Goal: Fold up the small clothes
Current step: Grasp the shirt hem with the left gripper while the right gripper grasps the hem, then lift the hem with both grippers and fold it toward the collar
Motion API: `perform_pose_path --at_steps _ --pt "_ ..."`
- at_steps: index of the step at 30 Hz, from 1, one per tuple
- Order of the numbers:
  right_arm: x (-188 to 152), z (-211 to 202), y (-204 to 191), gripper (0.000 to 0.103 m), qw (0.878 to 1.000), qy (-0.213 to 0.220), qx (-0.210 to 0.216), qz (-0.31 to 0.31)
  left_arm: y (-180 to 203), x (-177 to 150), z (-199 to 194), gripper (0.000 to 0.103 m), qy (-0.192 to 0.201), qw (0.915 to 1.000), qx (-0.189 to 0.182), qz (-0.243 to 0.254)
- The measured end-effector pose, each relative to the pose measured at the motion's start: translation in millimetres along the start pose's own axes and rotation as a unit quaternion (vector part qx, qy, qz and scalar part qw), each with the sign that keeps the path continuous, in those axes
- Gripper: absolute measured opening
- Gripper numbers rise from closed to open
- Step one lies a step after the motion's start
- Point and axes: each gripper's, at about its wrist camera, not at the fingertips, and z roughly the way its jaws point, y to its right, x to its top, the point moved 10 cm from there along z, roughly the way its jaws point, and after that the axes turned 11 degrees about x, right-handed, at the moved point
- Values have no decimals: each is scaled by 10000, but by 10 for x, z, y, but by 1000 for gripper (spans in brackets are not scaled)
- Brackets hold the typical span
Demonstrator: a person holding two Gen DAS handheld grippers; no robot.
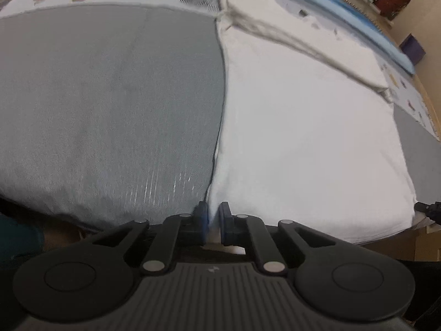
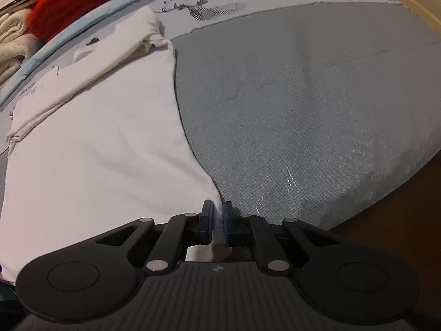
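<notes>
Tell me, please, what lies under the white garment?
The white garment lies flat on a grey cloth, which shows beside it. What sits beneath its middle is covered.

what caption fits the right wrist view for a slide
Right gripper pinches the near corner of a white garment lying flat on a grey mat.

We see both views in soft, even indoor light, with no hard shadows. The white garment (image 1: 303,138) looks nearly washed out in the left view and pinkish in the right one. Small glints streak the grey cloth (image 2: 303,110) near the bottom. The fisheye lens bends every edge, the corners go black, and the far clutter is blurred.
</notes>
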Motion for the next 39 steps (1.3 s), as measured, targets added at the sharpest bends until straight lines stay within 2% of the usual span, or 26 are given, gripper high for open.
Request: perform_pose_path --at_steps 1,3,6,10,11,13,14,17,22,28,30,35,39 --pt "-16 23 15 10 10000 -39 -41 9 1 -20 39 12 -84 10000 13 13" --pt "-41 59 2 21 9999 -122 -45 1 7 -22 58 12 -83 9999 47 58" --pt "-49 81 -54 28 9997 -178 -48 -144 29 -11 69 12 -74 9999 65 105" --pt "-57 106 -90 29 9991 -235 -130 -325 52 -5 91 10 -18 9997 125 223" --pt "-60 101 -97 29 9990 -245 -125 -344 56 -1 82 8 12 9996 135 266" --pt "-54 82 -125 12 9989 -230 -91 -396 60 -2 58 8 56 9995 139 290" --pt "-39 66 -127 6 9990 -204 -82 -385 48 -11 45 8 73 9994 141 296" --pt "-10 -1 -140 6 9995 -89 -2 -308 34 -18 56 8 37 9997 117 229" --pt "-90 73 -138 11 9983 -369 -82 -438 67 -70 68 10 -25 9993 132 361" --pt "-83 68 -150 11 9984 -351 -84 -436 59 -73 71 10 17 9991 163 392" --pt "-81 56 -160 7 9982 -326 -69 -492 80 -66 66 8 57 9988 185 452" --pt "-10 -62 -188 6 9991 -73 52 -419 107 -5 7 6 214 9982 197 529" --pt "189 -320 -303 6 9980 380 379 -332 170 133 -284 6 538 9958 35 737"
